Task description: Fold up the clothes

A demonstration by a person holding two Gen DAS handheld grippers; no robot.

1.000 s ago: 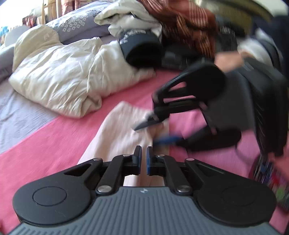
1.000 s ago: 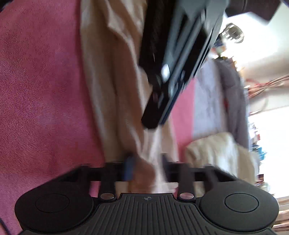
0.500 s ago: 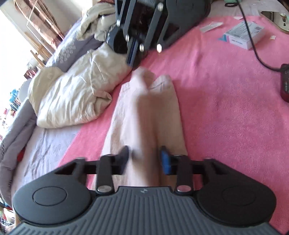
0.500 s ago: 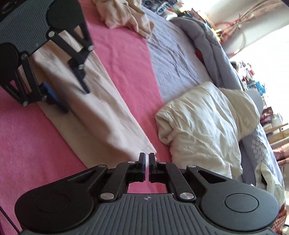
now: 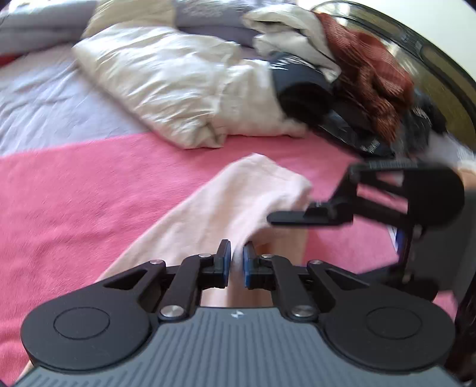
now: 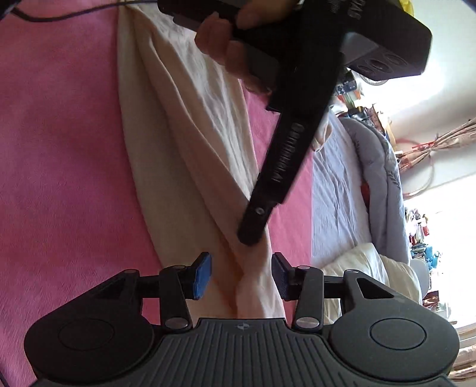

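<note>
A pale pink garment (image 5: 238, 202) lies in a long strip on the pink blanket (image 5: 74, 193). My left gripper (image 5: 236, 262) is shut on a fold of the garment near its end. My right gripper (image 6: 241, 275) is open, its blue pads on either side of the garment's end (image 6: 255, 277). The garment (image 6: 184, 125) runs away from it along the blanket. The right gripper also shows in the left wrist view (image 5: 297, 215), just right of the cloth. The left gripper's fingers (image 6: 255, 226) press on the cloth in the right wrist view.
A cream duvet (image 5: 166, 77) lies bunched beyond the garment, with a heap of dark, white and rust-red clothes (image 5: 351, 71) to its right. A lilac sheet (image 5: 44, 101) covers the bed at left. A black cable (image 6: 74, 12) crosses the blanket.
The left gripper has closed from open onto a fold of the garment. The right gripper has opened from shut and now straddles the garment's end. Both views have swung round.
</note>
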